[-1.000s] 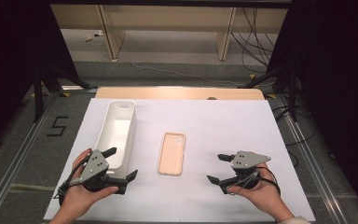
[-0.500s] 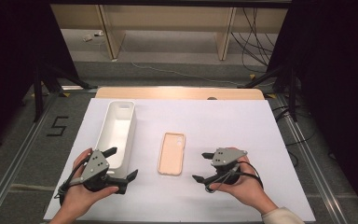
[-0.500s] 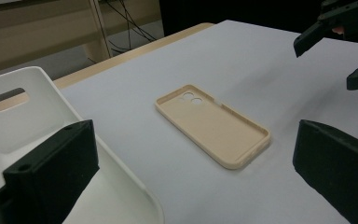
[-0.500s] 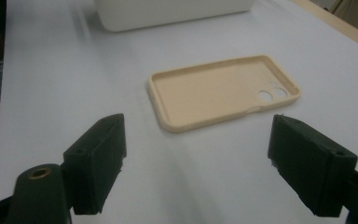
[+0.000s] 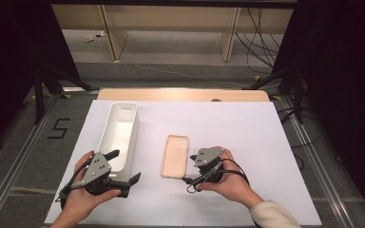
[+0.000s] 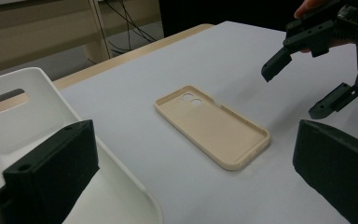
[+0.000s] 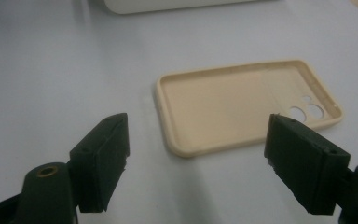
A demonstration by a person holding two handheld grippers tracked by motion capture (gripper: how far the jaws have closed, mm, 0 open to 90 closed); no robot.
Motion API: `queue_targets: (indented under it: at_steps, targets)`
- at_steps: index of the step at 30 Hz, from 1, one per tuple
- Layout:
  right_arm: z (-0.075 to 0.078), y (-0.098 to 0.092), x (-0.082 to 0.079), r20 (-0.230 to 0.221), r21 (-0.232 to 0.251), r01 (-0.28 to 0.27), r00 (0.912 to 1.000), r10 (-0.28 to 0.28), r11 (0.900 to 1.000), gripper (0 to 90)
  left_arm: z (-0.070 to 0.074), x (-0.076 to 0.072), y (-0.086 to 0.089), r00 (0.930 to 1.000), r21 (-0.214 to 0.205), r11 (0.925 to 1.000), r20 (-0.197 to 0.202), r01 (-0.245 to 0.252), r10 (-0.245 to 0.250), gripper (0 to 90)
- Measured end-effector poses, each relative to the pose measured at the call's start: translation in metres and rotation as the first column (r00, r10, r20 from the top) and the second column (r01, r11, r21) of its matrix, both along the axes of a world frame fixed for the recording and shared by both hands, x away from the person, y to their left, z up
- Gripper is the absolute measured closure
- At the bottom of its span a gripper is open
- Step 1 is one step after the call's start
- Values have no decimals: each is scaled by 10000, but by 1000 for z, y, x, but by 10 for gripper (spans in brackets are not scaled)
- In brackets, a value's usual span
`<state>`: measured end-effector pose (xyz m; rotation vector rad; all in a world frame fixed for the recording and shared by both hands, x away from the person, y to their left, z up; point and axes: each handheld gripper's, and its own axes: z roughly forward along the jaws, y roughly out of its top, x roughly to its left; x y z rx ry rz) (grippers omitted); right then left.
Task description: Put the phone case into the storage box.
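Note:
A beige phone case (image 5: 175, 156) lies inside-up on the white table mat (image 5: 247, 137). My right gripper (image 5: 188, 168) sits just right of the case with its jaws pointing at the long edge. In the right gripper view the case (image 7: 242, 109) lies just beyond my right gripper (image 7: 200, 158). Its jaws have just been closing slightly but stand open, with nothing between the pads. My left gripper (image 5: 125, 166) rests open by the near end of a white bin (image 5: 119, 135), holding nothing. In the left gripper view the case (image 6: 212, 125) lies ahead of my left gripper (image 6: 191, 186).
The long white bin (image 6: 9, 112) stands empty left of the case, with a slot handle in its end wall. The table's wooden far edge (image 5: 180, 95) runs behind the mat. Black stands and cables sit on the floor beyond.
My right gripper has slid left across the mat to the right edge of the phone case. The left gripper, the case and the bin have not moved.

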<state>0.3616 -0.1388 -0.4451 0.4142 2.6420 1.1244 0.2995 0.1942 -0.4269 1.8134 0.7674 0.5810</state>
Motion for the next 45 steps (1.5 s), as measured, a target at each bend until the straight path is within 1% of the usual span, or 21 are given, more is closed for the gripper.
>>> queue_targets:
  at_steps: [4, 5, 6, 9, 11, 13, 15, 18, 21, 26, 31, 33, 34, 35, 37, 38, 40, 42, 43, 45]
  targets:
    - [-5, 8, 6, 8, -270, -122, 9999, 122, 9996, 247, 0, 0, 0, 10000, -3, 10000, 11, -5, 5, 0]
    - [-6, 10, 7, -64, -363, -113, 9999, 111, 9993, 248, 0, 0, 0, 10000, 2, 10000, -4, 3, -3, 0]
    - [-7, 12, 9, -3, -416, -185, 9998, 185, 9990, 250, 0, 0, 0, 10000, 0, 10000, -6, 4, -4, 0]
    - [-10, 19, 12, -1, -702, -224, 9997, 224, 9973, 253, 0, 0, 0, 10000, -3, 10000, -4, 4, -4, 0]
    - [-11, 22, 15, 10, -803, -262, 9997, 264, 9964, 253, 0, 0, 0, 10000, -7, 10000, -5, 3, -3, 0]
    - [-14, 28, 18, 77, -974, -341, 9994, 350, 9947, 254, 0, 0, 0, 10000, -8, 10000, -5, 8, -8, 0]
    - [-15, 33, 19, 8, -1053, -394, 9992, 397, 9937, 254, 0, 0, 0, 10000, -12, 10000, -9, 15, -16, 0]
    - [-19, 43, 22, 16, -1382, -489, 9988, 496, 9892, 257, 0, 0, 0, 10000, -17, 10000, -9, 30, -30, 0]
    - [-21, 51, 24, 74, -1756, -631, 9978, 654, 9824, 264, 0, 0, 0, 10000, -30, 10000, -9, 41, -41, 0]
    - [-25, 57, 25, 17, -2220, -701, 9974, 723, 9725, 269, 0, -1, 0, 10000, -61, 10000, -3, 43, -43, 0]
    - [-25, 59, 27, -50, -2464, -718, 9973, 728, 9665, 271, 0, -1, -1, 10000, -44, 10000, 9, 34, -34, 0]
    - [-25, 60, 28, -64, -2623, -736, 9972, 746, 9622, 273, 0, -1, -1, 10000, -46, 10000, 6, 35, -35, 0]
    - [-25, 61, 29, -13, -2713, -773, 9968, 800, 9594, 273, 0, -1, -1, 10000, -40, 10000, 3, 33, -33, 0]
    - [-25, 61, 29, -56, -2795, -804, 9966, 821, 9568, 274, 0, -1, -1, 10000, -41, 10000, 1, 46, -46, 0]
    - [-27, 63, 29, -53, -3025, -865, 9960, 890, 9492, 279, 0, -1, -1, 10000, -45, 10000, 6, 52, -52, 0]
    - [-27, 64, 29, -71, -3205, -880, 9959, 905, 9432, 281, 0, -1, -1, 10000, -51, 10000, 4, 53, -53, 0]
    - [-28, 65, 30, -125, -3220, -872, 9961, 879, 9427, 280, 0, -1, -1, 10000, -49, 10000, 0, 51, -51, 0]
    - [-27, 66, 31, -279, -3347, -965, 9953, 925, 9374, 285, 0, -1, -1, 10000, -18, 10000, 2, 67, -67, 0]
    - [-27, 67, 31, -300, -3363, -1009, 9949, 964, 9363, 286, 0, -1, -1, 10000, -25, 10000, 16, 71, -71, 0]
    - [-26, 68, 32, -393, -3489, -1061, 9944, 986, 9311, 289, 0, -1, -1, 10000, -24, 10000, 19, 77, -77, 0]
